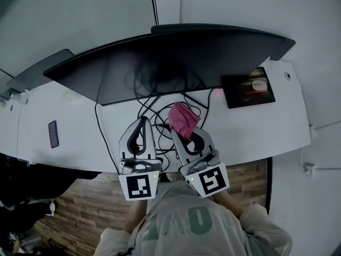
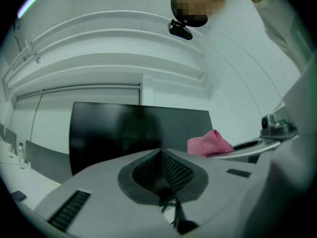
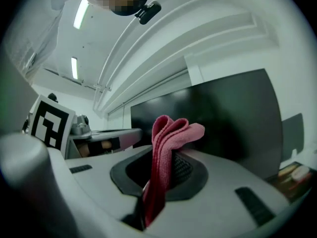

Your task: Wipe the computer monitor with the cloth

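Two grippers: side by side, both pointing at the monitor (image 1: 176,57).
Left gripper (image 2: 161,155): jaws pressed together, nothing between them.
Right gripper (image 3: 166,168): jaws clamped on the pink cloth (image 3: 169,135), folds sticking out past the tips.

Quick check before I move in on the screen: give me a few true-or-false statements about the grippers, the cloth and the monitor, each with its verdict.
1. The right gripper has the pink cloth clamped between its jaws. True.
2. The left gripper holds a second cloth. False: its jaws are together with nothing between them.
3. The cloth is pressed against the monitor. False: it is held short of the screen, above the cables on the desk.
4. The monitor's screen is dark. True.
5. A phone lies on the desk at the person's left. True.
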`<state>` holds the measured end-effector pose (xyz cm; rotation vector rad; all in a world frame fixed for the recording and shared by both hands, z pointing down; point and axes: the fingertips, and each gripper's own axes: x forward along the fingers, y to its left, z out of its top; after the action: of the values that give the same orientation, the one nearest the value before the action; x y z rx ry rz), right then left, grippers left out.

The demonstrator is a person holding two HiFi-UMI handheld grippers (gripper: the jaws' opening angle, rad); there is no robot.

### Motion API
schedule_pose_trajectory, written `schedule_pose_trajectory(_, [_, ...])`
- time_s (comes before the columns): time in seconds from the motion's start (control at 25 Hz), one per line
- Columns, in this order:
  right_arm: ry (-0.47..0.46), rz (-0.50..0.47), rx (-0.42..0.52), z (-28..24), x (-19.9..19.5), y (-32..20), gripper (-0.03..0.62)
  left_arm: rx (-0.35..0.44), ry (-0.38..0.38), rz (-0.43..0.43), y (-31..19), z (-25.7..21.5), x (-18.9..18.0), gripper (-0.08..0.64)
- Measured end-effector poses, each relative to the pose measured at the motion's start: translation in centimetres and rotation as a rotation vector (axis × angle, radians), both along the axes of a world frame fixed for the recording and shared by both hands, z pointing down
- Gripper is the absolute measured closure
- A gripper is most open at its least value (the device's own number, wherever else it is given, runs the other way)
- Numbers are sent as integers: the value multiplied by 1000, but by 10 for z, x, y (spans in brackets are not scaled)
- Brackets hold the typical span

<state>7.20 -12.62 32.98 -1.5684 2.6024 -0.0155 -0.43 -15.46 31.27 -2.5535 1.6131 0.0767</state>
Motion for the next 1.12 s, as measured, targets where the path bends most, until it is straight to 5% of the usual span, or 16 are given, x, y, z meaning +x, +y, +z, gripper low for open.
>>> schedule_pose_trajectory(0.2, [-15, -215, -88, 38, -92, -12, 537, -57, 0, -195, -1, 21, -86, 546])
schedule_pose_trajectory(0.4, [-39, -283, -202, 90, -159, -35, 537, -128, -29, -277, -2, 56, -146, 546])
schedule_pose_trajectory(0.88, [-167, -257, -515, 214, -254, -101, 537, -284, -9, -339, -15, 138, -238, 546])
schedule_pose_trajectory(1.12, [-291, -227, -598, 237, -271, -134, 537, -291, 21, -340, -30, 151, -254, 546])
